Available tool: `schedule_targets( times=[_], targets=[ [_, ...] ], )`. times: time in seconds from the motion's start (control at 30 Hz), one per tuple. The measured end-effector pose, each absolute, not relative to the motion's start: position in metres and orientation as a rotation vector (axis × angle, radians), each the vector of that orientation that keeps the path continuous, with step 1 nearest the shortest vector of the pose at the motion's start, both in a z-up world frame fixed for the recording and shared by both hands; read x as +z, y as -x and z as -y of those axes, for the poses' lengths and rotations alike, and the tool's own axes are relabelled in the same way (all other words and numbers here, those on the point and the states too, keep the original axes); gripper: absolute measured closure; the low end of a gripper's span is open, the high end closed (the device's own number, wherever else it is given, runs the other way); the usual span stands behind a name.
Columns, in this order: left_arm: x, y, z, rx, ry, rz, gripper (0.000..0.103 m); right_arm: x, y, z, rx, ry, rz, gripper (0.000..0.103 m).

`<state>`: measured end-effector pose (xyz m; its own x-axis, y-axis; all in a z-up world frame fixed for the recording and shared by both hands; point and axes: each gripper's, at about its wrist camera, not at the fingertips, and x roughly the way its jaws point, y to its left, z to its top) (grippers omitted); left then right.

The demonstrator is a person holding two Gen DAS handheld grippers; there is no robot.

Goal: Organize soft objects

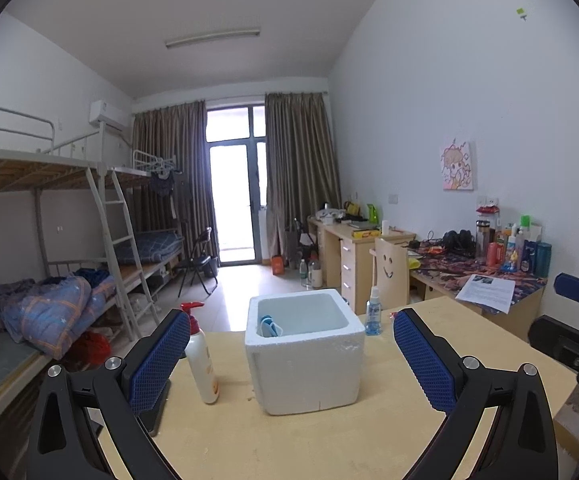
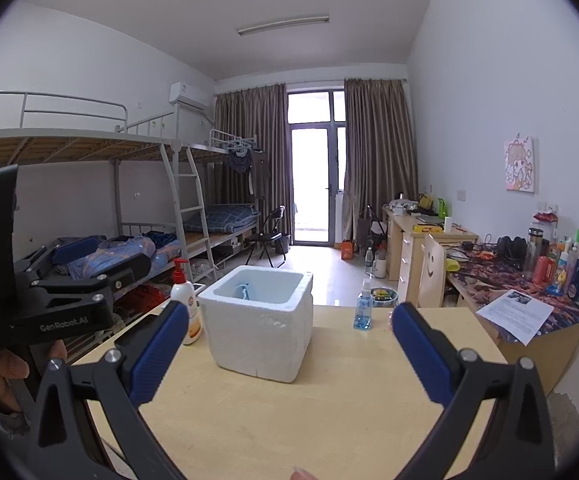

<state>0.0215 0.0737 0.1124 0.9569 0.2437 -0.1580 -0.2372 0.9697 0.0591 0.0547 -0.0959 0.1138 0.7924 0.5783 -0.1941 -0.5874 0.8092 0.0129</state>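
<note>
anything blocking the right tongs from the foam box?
Nothing visible. Bare table lies between the open, empty right tongs and the white foam box. The pump bottle stands left of the box, the blue spray bottle right; both off the line.

Left gripper [image 1: 291, 356]: jaws spread wide, nothing between the pads. Right gripper [image 2: 289, 352]: jaws spread wide, empty, beside the left gripper.
</note>
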Motion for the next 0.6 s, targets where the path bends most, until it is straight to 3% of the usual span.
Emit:
schedule_targets(
  times=[0.6],
  targets=[
    [0.071,0.059,-0.06,0.225,-0.023,-0.088,0.001,0.08,0.004,0.099,0.618,0.054,-0.17,0.0]
  ],
)
